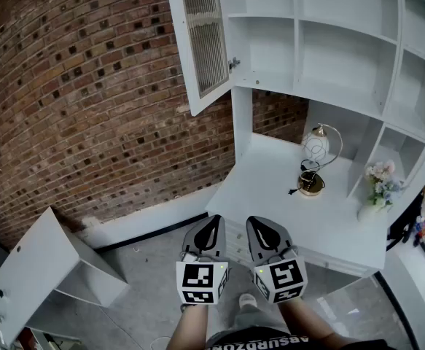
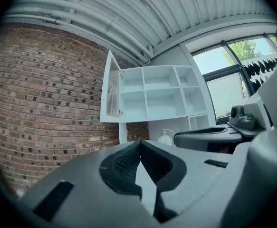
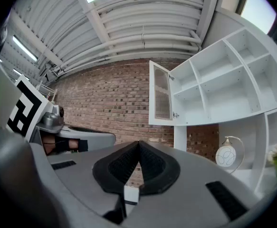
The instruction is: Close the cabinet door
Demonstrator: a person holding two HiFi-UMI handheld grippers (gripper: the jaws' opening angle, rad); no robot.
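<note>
The white cabinet door (image 1: pixel 202 39) with a ribbed glass panel stands swung wide open toward me, hinged on the left side of the white wall cabinet (image 1: pixel 321 42). It also shows in the left gripper view as the cabinet door (image 2: pixel 111 91) and in the right gripper view as the cabinet door (image 3: pixel 160 94). A small knob (image 1: pixel 235 63) sits on its inner edge. My left gripper (image 1: pixel 211 227) and right gripper (image 1: pixel 259 230) hang side by side low in front of the desk, well short of the door. Both are shut with nothing between the jaws.
A white desk (image 1: pixel 270 188) under the cabinet carries a globe lamp (image 1: pixel 315 150) and a vase of flowers (image 1: pixel 377 188). A brick wall (image 1: pixel 81 100) runs on the left. A low white shelf unit (image 1: pixel 44 268) lies on the grey floor at lower left.
</note>
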